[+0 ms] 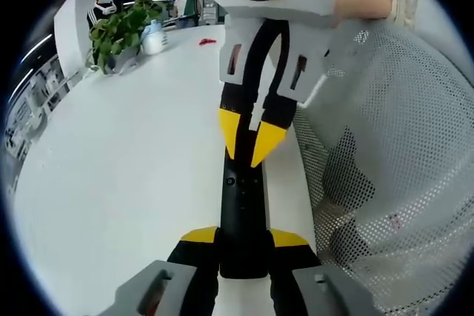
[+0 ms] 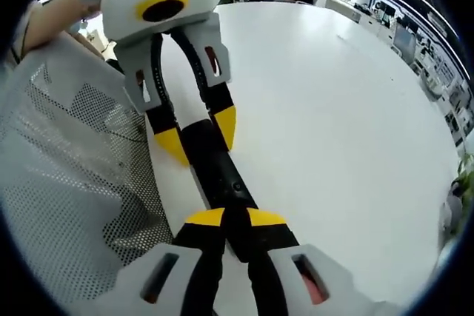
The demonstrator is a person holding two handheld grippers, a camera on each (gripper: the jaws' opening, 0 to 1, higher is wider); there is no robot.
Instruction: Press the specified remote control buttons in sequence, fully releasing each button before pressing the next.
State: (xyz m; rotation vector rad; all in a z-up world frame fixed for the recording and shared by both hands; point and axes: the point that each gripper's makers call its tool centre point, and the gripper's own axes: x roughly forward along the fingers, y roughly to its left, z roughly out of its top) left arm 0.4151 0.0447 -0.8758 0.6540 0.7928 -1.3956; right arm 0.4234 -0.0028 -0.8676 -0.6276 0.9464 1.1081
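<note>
- Remote control [image 1: 241, 216] lies flat on the white table [image 1: 126, 183], close to the table's edge and next to a white mesh chair back [image 1: 392, 153]; we see it as a long black bar with a small button or two on its top face.
- Left claw [image 1: 243, 240] grips the near end of the remote: its yellow-tipped jaws stand pressed against the two sides of the black body.
- Right claw [image 2: 235, 220] grips the other end in the same way, jaws closed onto the body's sides; in the left gripper view it [image 1: 250, 138] comes in from above with its tips at the far end.
- We judge that both claws are holding, so neither tip is free to press a button at this moment.
- Risk: with the remote near the table's edge, a push from either claw could slide it off toward the chair.
- Risk: letting go on one side while the other pulls could swing the remote round and hide its buttons.
- Risk: a jaw closing over the top face could press a wrong button; we cannot tell from these views which buttons lie under the tips.
- Potted plant [image 1: 118, 35] and white jar [image 1: 154, 38] stand well apart at the table's far side.
</note>
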